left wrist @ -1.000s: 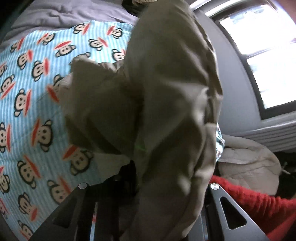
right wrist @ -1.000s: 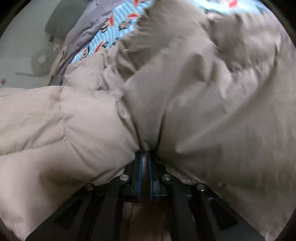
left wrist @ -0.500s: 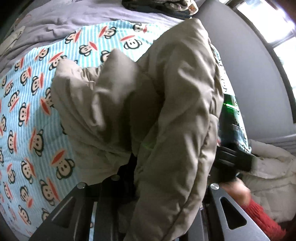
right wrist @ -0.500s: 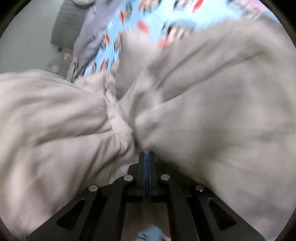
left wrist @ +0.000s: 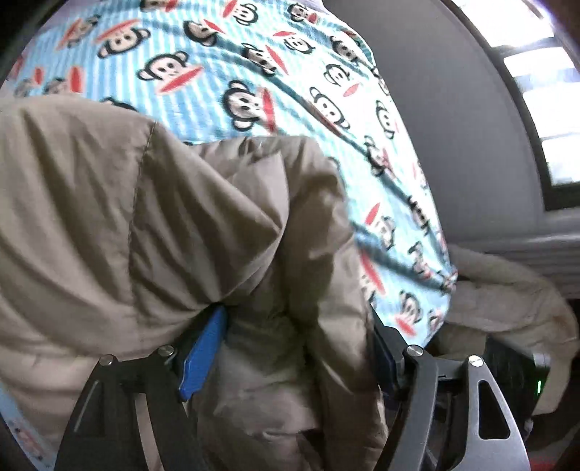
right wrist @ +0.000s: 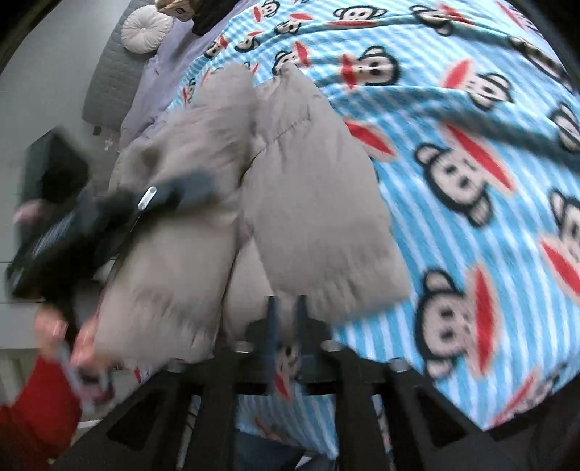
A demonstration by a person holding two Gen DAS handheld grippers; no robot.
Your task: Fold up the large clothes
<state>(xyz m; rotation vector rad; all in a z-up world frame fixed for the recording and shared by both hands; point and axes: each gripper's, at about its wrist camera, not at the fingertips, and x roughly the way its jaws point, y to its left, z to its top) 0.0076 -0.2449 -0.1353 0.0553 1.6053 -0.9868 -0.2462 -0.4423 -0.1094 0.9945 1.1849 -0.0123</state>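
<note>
Beige jacket point(left wrist: 203, 232) fills wide-spread left gripper point(left wrist: 290, 347); right gripper point(right wrist: 286, 319) slightly parted, empty

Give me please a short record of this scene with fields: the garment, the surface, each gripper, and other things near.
garment: beige padded jacket, bunched up on the bed
surface: blue striped blanket with monkey faces
left gripper: jaws wide apart with jacket fabric bulging between them; blue pad shows on one finger
right gripper: jaws slightly apart, no fabric between them, blanket visible through the gap
other things: second pale garment at the bed edge, round cushion, window
image quality: right wrist view is motion-blurred
</note>
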